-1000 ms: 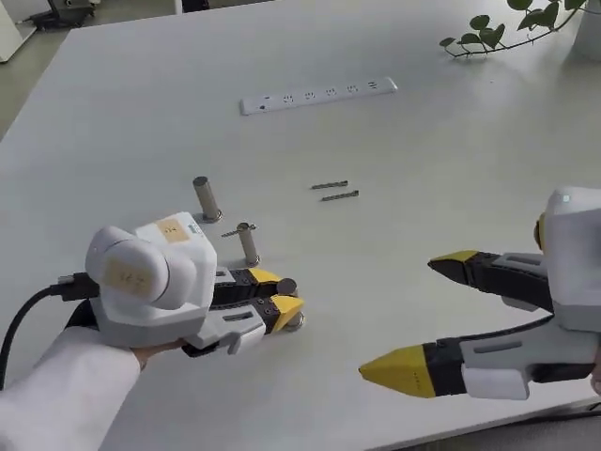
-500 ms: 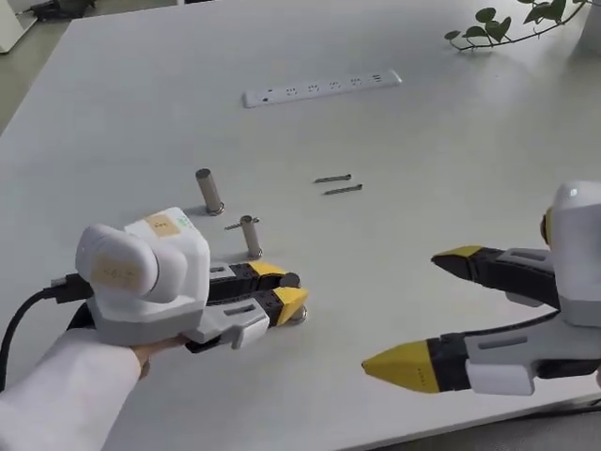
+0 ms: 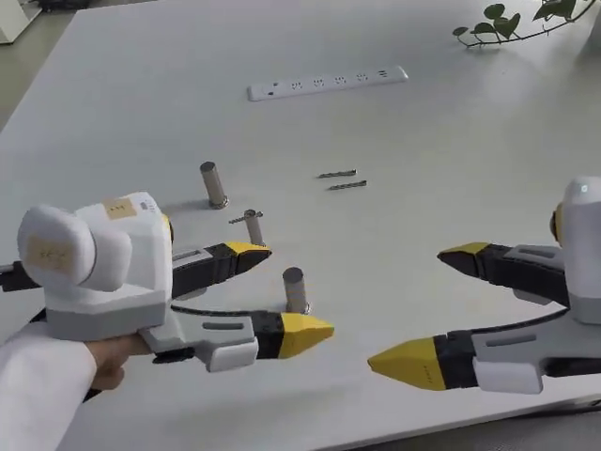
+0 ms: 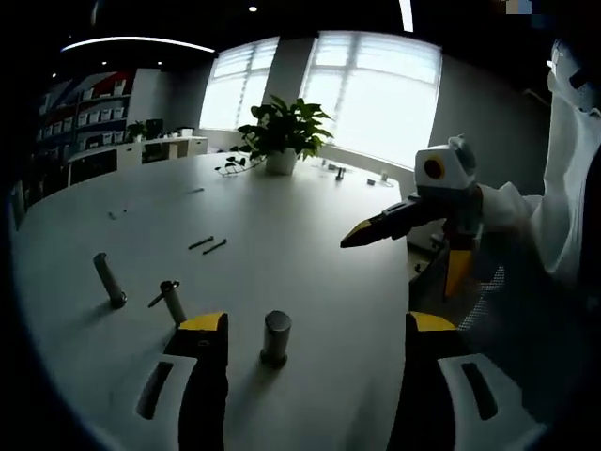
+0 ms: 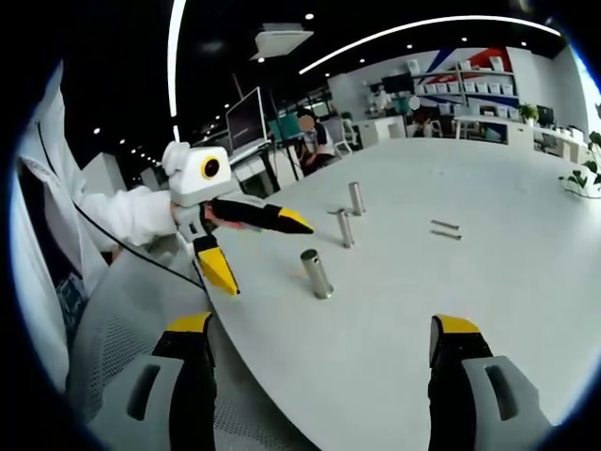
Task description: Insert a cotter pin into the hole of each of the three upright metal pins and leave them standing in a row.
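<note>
**Q:** How do the fingers stand?

**A:** The left gripper [image 4: 316, 324] has its yellow-tipped jaws spread wide and grips nothing. The right gripper [image 3: 407, 308] is just as wide and just as empty, and hangs over the near edge of the white table [image 3: 141, 103].

**Q:** Where are the metal pins?

**A:** The nearest metal pin [image 3: 295, 288] stands upright in the gap at the left gripper's tips, closer to one jaw and touching neither. In the left gripper view its top is bare. Behind it, the middle metal pin [image 3: 253, 226] stands upright with a cotter pin [image 3: 240, 218] lying crosswise through its head. The far metal pin [image 3: 212, 183] is upright beyond that, so the three run in a slanted row away from the person.

**Q:** And the spare parts?

**A:** Two loose cotter pins [image 3: 342, 179] lie flat side by side on the table, well apart from the row and out of both grippers' reach.

**Q:** Anything further out?

**A:** A white power strip [image 3: 329, 83] lies towards the far side, and a leafy plant sprig [image 3: 507, 21] trails across the far right corner. A hand [image 3: 108, 359] in a white sleeve [image 3: 38, 399] holds the left gripper.
</note>
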A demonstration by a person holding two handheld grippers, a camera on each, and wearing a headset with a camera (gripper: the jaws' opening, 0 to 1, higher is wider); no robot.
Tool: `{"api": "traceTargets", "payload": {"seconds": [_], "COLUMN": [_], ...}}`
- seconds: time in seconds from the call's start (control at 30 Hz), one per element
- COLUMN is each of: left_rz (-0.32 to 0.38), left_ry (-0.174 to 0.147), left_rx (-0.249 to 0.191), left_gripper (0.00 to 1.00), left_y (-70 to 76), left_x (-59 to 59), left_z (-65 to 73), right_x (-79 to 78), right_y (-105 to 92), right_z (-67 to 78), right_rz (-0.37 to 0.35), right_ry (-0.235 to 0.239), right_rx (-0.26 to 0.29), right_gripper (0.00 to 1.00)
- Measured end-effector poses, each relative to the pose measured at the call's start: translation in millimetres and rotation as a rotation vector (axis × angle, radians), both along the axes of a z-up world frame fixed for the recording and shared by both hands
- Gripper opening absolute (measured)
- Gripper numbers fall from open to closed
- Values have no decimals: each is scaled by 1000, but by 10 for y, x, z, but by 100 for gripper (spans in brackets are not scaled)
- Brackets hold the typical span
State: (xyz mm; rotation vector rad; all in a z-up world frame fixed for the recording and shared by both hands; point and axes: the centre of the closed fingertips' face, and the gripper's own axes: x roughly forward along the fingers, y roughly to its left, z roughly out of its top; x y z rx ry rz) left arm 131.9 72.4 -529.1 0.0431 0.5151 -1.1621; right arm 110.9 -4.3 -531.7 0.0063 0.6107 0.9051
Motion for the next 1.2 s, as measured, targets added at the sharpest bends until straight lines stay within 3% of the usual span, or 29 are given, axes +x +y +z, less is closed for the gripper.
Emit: {"api": "traceTargets", "payload": {"seconds": [0.1,0.23,0.53,0.67,0.8,0.9,0.97,1.07,1.2], "left_rz": [-15,-2,27,60,71,117,138,151,130], "left_ry": [7,-13,8,34,18,53,54,62,54], "left_rx": [16,46,16,-48,-29,-46,-49,-67,-65], "left_gripper": [87,99,99,99,99,99,99,99,99], "left_y": [53,114,163,150,181,250,301,312,285], "left_x": [-91,-111,-176,-176,-164,-141,-131,-136,-174], "left_z": [-13,-29,3,94,84,36,32,80,124], "right_x": [-4,-8,41,127,284,384,476,664,936], "right_y": [1,-6,-64,-104,-151,-156,-159,-193,-196], "right_z": [3,12,124,188,260,295,322,349,381], "right_rz": [4,8,35,70,110,178,221,300,356], "right_ry": [0,1,-12,-49,-87,-89,-106,-132,-163], "right_rx": [-4,-14,-46,-92,-156,-197,-231,-314,-352], "right_gripper": [93,93,93,89,86,83,83,82,82]}}
